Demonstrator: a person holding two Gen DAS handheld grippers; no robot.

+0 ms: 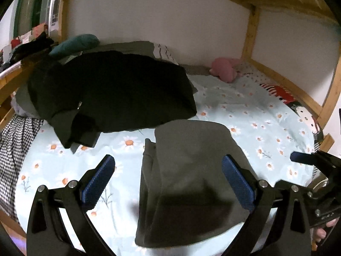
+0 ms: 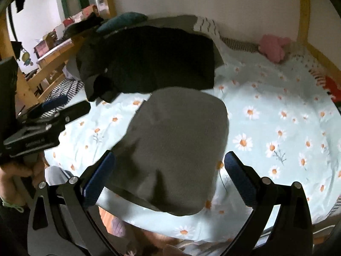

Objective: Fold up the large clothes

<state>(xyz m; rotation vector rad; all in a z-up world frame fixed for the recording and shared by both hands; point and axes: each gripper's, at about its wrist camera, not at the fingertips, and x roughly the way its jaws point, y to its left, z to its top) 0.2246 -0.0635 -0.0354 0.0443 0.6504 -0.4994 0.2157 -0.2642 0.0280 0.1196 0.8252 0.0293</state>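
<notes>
1. The grey garment [image 1: 187, 183] lies folded into a compact oblong on the bed [image 1: 266, 128], near the bed's front edge and roughly midway along it.
2. Its long axis runs from the front edge toward the wall side. One long side shows stacked layers in the left wrist view; the far end is rounded.
3. The left gripper [image 1: 168, 181] hovers above the near half of the garment, fingers spread wide, one to each side of it and holding nothing.
4. The right gripper [image 2: 169, 179] hangs over the same near end, fingers likewise spread and empty. The garment [image 2: 177, 149] lies straight ahead of it.
5. Both grippers stand side by side at the front edge, pointing down and toward the wall. Neither is clearly nearer; the left sits more squarely over the layered side.
6. A black jacket [image 1: 110, 91] lies beyond the garment toward the bed's far left corner, just short of touching it.
7. Judgement: this fold looks close to complete. Any further move depends on closing across the short axis at the near end.
</notes>
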